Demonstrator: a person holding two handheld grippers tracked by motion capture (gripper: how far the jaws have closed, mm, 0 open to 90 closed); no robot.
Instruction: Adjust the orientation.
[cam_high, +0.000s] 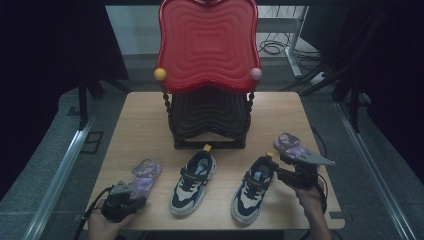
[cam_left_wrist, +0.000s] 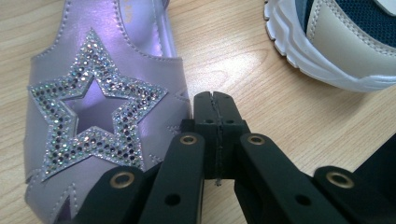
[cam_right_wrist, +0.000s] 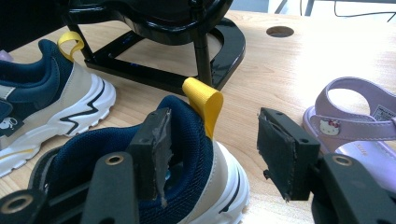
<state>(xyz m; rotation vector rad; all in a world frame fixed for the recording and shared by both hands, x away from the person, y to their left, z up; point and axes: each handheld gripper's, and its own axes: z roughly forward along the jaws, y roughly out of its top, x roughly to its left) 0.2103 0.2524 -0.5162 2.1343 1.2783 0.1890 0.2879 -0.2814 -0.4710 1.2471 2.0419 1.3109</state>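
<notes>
Two hand-held grippers work at a wooden tabletop (cam_high: 150, 115) set with four shoes. In the left gripper view, the left gripper (cam_left_wrist: 217, 105) has its black jaws pressed together with nothing between them; their tips rest low over the bare wood, just beside the edge of a purple sandal (cam_left_wrist: 93, 112) that carries a rhinestone star on its strap. In the high view that sandal (cam_high: 145, 175) lies at the near left of the tabletop, with the left gripper (cam_high: 131, 196) at its near end and a hand (cam_high: 102, 225) coming in from the bottom edge.

In the right gripper view, the right gripper (cam_right_wrist: 212, 154) has its jaws spread wide apart; one jaw stands inside the heel opening of a navy and white sneaker (cam_right_wrist: 187, 140), the other outside the heel over the wood – neither pad presses on the shoe. A yellow pull loop (cam_right_wrist: 203, 105) rises from the heel between the jaws. In the high view this right sneaker (cam_high: 252, 187) lies at the near right, toe toward the person, with the right gripper (cam_high: 272, 167) at its heel.

Outward from there: a second matching sneaker (cam_high: 192, 182) lies near the middle; a second purple sandal (cam_high: 290, 143) lies at the far right, just beyond the right gripper. Behind the shoes stands a black rack (cam_high: 210, 120) with a wavy red tray (cam_high: 207, 45) on top.
</notes>
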